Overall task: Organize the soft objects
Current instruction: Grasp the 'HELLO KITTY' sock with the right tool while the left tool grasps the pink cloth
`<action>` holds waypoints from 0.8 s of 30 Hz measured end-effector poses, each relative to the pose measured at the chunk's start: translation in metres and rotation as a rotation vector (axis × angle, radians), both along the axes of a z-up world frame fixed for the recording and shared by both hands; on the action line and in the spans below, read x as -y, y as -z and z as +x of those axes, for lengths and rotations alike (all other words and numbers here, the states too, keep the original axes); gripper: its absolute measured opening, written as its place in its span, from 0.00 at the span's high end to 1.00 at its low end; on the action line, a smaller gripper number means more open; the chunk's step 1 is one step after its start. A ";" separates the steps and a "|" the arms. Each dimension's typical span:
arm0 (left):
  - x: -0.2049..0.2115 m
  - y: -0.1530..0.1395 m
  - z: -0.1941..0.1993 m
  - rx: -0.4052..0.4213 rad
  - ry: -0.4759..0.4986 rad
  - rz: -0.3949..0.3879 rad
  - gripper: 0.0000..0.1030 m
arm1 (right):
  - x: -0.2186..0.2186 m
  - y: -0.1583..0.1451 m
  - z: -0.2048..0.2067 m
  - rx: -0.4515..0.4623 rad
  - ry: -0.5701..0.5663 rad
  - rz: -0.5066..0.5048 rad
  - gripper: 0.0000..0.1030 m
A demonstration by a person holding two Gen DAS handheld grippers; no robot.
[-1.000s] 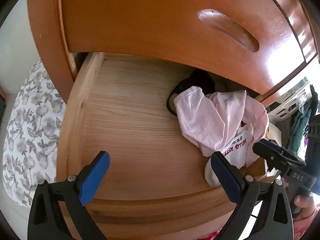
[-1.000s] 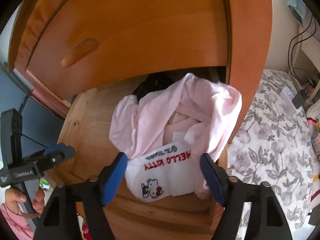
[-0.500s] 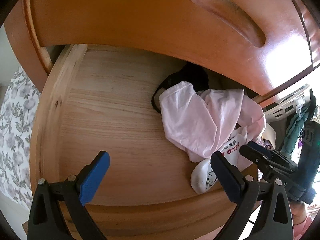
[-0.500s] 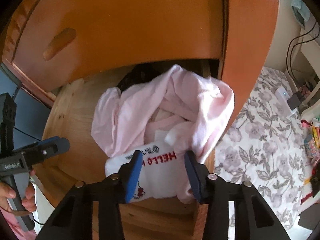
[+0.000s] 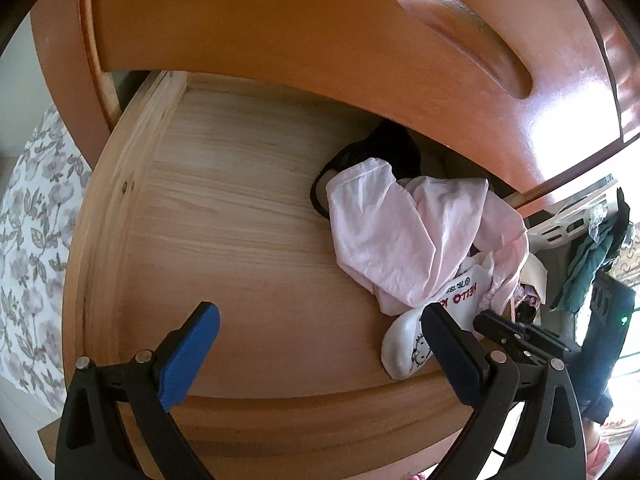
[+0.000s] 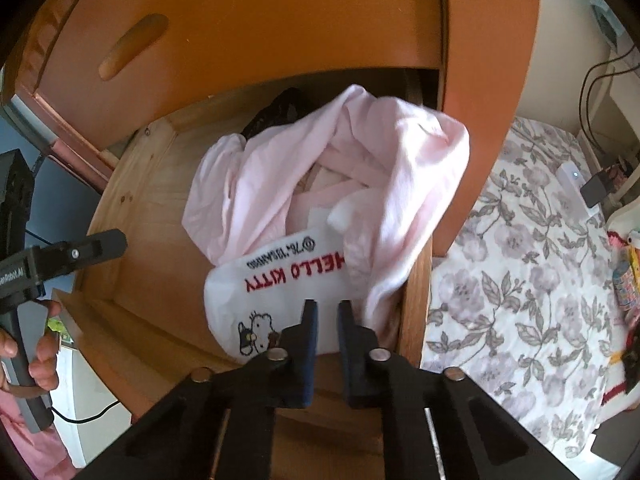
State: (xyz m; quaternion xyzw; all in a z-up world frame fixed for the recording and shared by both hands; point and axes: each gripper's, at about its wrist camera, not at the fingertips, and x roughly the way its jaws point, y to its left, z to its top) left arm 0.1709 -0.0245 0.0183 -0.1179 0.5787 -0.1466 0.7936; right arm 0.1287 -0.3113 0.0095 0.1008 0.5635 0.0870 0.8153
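Observation:
An open wooden drawer (image 5: pixel 132 152) holds a crumpled pale pink garment (image 5: pixel 400 232) at its right side, with a black item (image 5: pixel 388 148) behind it. A white sock (image 6: pixel 280 280) with red lettering and a cartoon cat lies at the front of the pile. My right gripper (image 6: pixel 326 306) is shut on the sock's near edge, white fabric pinched between the blue pads; the left wrist view shows it (image 5: pixel 492 324) at the sock (image 5: pixel 404 348). My left gripper (image 5: pixel 320 312) is open above the bare drawer floor, holding nothing.
The shut upper drawer front with a carved handle (image 5: pixel 460 32) overhangs the back of the open drawer. A floral bed cover (image 6: pixel 520 260) lies right of the dresser. A white basket (image 5: pixel 568 220) and hanging clothes (image 5: pixel 592 260) stand on the other side. A hand (image 6: pixel 44 356) holds the left gripper's handle.
My right gripper's jaws have gone from wide apart to shut on the white sock, and it has sunk slightly toward the drawer. The left gripper stays open.

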 end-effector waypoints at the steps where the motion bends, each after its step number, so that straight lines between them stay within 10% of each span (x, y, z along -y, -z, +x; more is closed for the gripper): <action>1: -0.001 -0.001 -0.001 0.000 0.001 0.000 0.02 | 0.001 0.001 -0.002 0.001 0.000 0.004 0.95; 24: 0.061 0.006 0.034 -0.047 0.082 0.087 0.02 | 0.006 -0.009 -0.006 0.052 0.022 0.036 0.99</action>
